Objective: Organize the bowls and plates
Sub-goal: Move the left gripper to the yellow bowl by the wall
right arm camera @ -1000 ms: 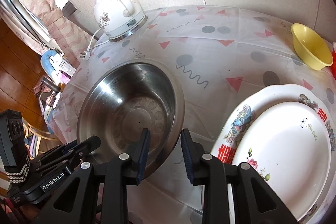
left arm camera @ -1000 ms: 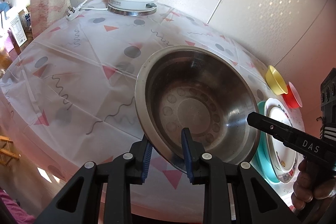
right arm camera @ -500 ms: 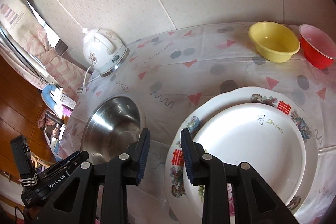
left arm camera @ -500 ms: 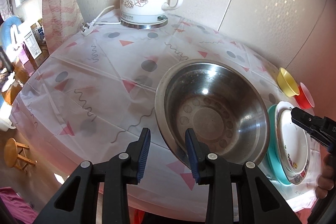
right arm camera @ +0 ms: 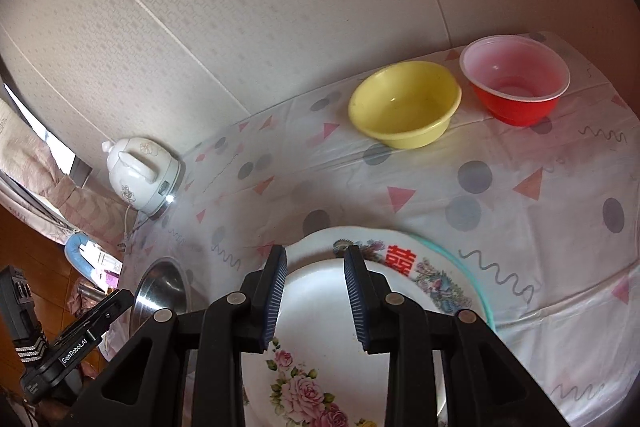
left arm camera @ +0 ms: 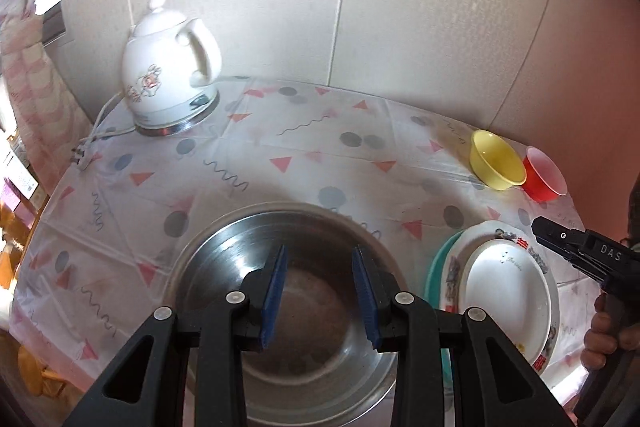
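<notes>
Nearest the left wrist camera, the left gripper [left arm camera: 318, 291] hangs over the steel bowl [left arm camera: 224, 267] with its blue pads spread apart and nothing between them; the bowl sits free on the counter [left arm camera: 304, 155] at its near edge. Just beside it, the right gripper [right arm camera: 316, 293] hovers above the plate stack [right arm camera: 320, 311], its pads likewise parted a little and empty. That stack is a small white plate on a flowered plate [right arm camera: 436, 283], with a teal plate [right arm camera: 476, 287] showing only as a rim underneath. Farther back, the yellow bowl [right arm camera: 404, 103] and the red bowl [right arm camera: 516, 83] stand side by side near the wall, close enough that I cannot tell whether they touch. The white kettle [left arm camera: 168, 83] stands at the far left corner, its cord trailing over the cloth. The risks, as I judge them: the steel bowl and the stack both sit close to the counter's near edge, so a careless nudge could push one off; and reaching for the yellow bowl with such narrow jaws could bump its red neighbour.
</notes>
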{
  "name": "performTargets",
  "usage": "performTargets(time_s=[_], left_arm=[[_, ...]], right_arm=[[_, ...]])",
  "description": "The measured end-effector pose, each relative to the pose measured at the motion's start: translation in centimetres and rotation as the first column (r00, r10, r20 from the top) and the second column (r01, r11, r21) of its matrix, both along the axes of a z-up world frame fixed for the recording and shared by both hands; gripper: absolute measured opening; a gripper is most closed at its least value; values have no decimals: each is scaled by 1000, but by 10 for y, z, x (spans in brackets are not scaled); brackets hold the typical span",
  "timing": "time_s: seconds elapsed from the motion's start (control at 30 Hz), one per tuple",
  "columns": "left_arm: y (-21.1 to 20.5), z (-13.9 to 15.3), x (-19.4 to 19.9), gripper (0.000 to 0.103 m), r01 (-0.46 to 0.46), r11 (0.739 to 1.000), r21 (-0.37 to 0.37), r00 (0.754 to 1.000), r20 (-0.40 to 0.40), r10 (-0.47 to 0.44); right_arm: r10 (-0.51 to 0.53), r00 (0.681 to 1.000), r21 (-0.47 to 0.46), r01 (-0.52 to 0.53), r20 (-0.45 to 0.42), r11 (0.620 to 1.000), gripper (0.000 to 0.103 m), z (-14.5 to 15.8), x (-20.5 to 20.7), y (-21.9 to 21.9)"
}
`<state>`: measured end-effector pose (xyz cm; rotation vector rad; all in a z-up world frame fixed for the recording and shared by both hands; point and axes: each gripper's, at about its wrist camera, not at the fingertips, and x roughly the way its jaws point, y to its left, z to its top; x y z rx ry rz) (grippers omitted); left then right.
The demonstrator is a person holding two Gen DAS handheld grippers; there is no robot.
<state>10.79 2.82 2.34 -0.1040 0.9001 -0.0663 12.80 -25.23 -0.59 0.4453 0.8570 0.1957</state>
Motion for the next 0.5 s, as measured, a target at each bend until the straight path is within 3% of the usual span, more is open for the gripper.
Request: performTargets(time_s=[0.2, 0.5], left_arm=[[-51, 3, 42, 35, 125, 992, -28, 992, -14, -125], [-107, -4, 101, 35, 203, 977, -61, 977, -50, -207]], right_arm=[[-100, 995, -9, 100, -19, 995, 25, 1, 23, -34], [-218, 972, -22, 217, -90, 976, 24, -12, 64, -67]])
